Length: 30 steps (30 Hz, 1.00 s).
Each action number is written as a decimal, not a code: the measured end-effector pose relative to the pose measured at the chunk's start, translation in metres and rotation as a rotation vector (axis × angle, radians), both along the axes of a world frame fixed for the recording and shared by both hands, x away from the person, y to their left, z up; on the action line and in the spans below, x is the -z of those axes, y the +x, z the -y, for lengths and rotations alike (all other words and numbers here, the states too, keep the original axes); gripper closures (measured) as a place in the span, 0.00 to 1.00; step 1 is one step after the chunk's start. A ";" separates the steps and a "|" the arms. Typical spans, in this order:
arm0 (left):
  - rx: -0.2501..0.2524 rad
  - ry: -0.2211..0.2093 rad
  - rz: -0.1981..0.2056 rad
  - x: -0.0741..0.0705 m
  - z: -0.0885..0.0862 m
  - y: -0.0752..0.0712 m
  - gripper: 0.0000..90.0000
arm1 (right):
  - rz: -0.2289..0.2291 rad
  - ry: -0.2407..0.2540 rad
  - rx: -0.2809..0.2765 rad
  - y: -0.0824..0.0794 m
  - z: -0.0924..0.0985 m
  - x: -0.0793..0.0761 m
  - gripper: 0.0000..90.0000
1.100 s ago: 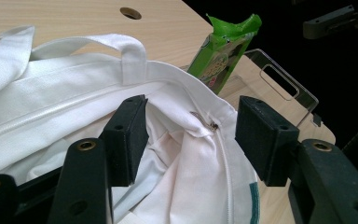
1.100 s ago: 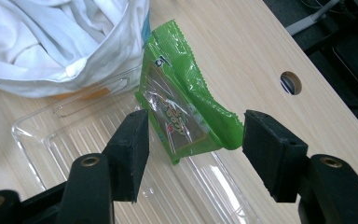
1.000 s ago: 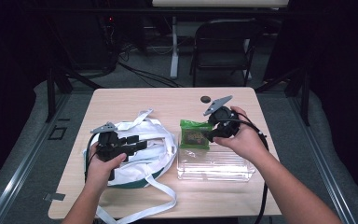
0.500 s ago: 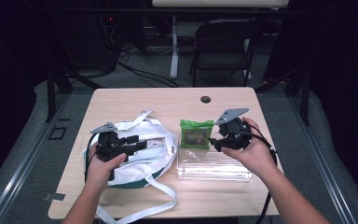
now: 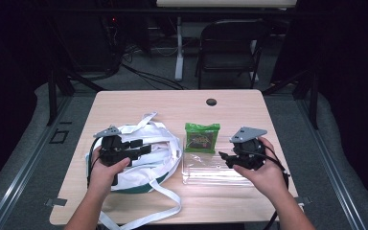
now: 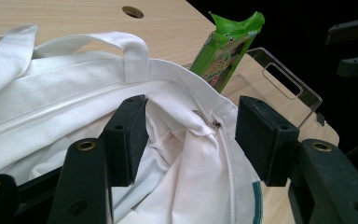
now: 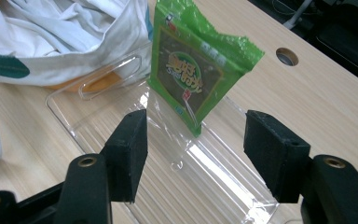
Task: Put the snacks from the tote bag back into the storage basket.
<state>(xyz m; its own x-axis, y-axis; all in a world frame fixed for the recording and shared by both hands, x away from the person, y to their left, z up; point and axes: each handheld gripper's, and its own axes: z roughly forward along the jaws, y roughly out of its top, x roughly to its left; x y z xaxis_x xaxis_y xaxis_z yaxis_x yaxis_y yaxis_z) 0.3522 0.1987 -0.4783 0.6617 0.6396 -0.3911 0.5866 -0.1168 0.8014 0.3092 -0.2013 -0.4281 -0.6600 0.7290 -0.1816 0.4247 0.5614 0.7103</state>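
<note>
Left gripper (image 6: 191, 140) released, jaws straddling the white bag (image 6: 74, 107) rim. Right gripper (image 7: 193, 144) released above the clear tray (image 7: 177, 177); green packet (image 7: 193, 70) leans at its far edge.

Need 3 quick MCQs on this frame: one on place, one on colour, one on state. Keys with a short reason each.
1. Where does the green snack packet stand?
A. inside the white tote bag
B. at the far end of the clear plastic tray
C. on the chair

2. What colour are the tote bag's straps?
A. white
B. red
C. black

3. How are the right gripper's jaws?
A. shut on the packet
B. shut on the tray's handle
C. open, holding nothing

Key:
1 B: the high view shows the packet at the far end of the clear plastic tray, beside the bag.
2 A: the straps on the table are white like the bag.
3 C: in the right gripper view the jaws stand apart, with the packet beyond them, untouched.
</note>
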 end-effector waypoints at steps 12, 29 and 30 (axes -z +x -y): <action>-0.004 0.008 -0.005 0.002 0.001 0.000 0.48 | 0.017 0.034 0.023 -0.013 0.006 0.028 0.44; 0.001 0.024 -0.010 0.005 0.004 0.000 0.48 | 0.046 0.099 0.054 -0.019 0.008 0.061 0.46; 0.002 0.024 -0.008 0.005 0.005 0.000 0.48 | 0.046 0.098 0.053 -0.019 0.008 0.062 0.46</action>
<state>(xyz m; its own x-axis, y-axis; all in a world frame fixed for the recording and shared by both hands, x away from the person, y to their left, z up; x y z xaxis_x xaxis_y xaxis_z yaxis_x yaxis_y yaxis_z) 0.3526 0.1940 -0.4838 0.6598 0.6477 -0.3810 0.5930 -0.1373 0.7934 0.2900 -0.2095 -0.4902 -0.6127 0.7783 -0.1372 0.4172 0.4659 0.7803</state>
